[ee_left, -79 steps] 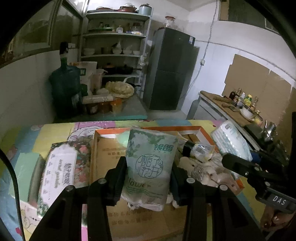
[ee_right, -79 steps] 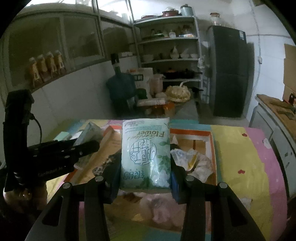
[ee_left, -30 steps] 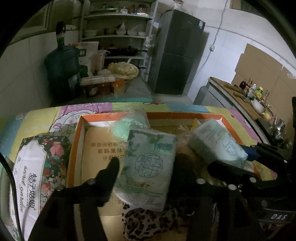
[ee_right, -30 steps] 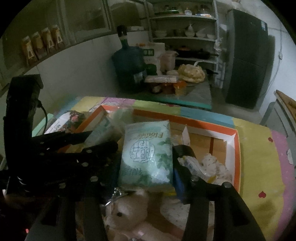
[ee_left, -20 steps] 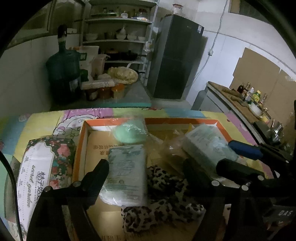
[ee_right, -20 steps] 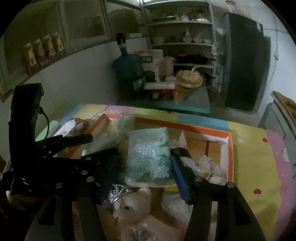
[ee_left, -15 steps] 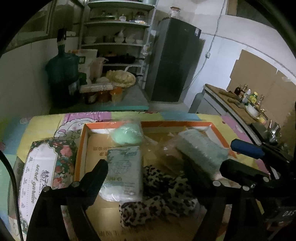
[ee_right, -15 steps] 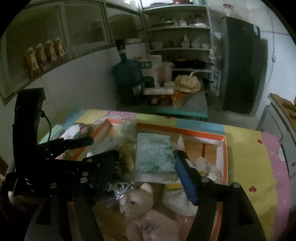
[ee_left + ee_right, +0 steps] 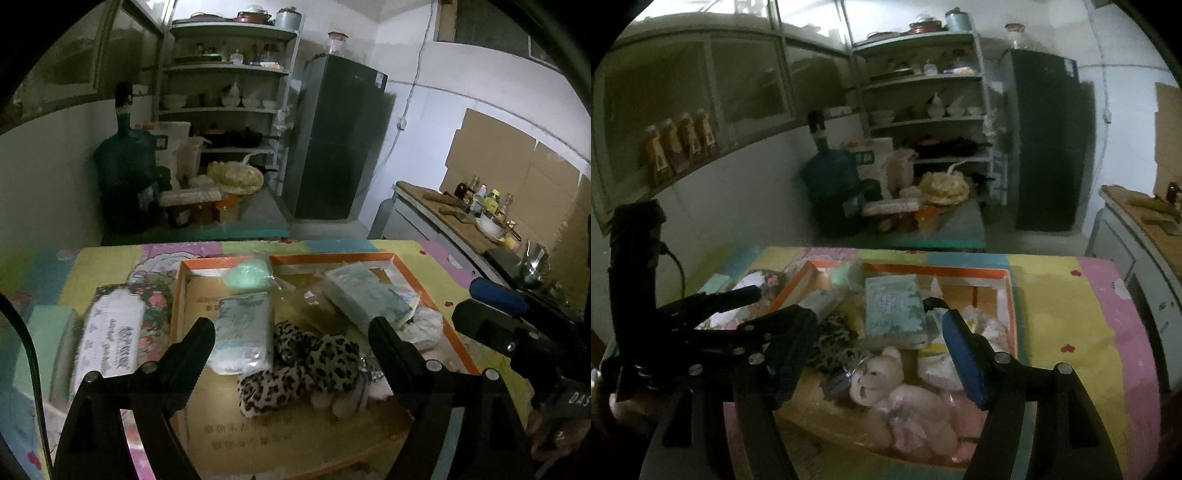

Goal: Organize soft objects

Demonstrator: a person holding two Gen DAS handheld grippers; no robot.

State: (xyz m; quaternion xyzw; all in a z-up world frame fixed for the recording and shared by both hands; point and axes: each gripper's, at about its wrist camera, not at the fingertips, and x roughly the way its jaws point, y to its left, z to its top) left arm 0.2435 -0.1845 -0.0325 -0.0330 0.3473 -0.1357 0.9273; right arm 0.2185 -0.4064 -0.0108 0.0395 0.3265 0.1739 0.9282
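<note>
Hovering wide open and empty, the left claw (image 9: 291, 341) and right claw (image 9: 879, 332) should clear the box (image 9: 424, 291) before choosing another tissue pack (image 9: 110, 339).

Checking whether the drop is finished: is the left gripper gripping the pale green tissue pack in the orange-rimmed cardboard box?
No: the left gripper is open, and the pale green tissue pack lies free in the orange-rimmed cardboard box.

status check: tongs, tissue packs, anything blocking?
Left tongs open, empty. Right tongs open, empty. Two pale green tissue packs lie in orange-rimmed cardboard box. Leopard-print plush beside them; nothing blocking.
</note>
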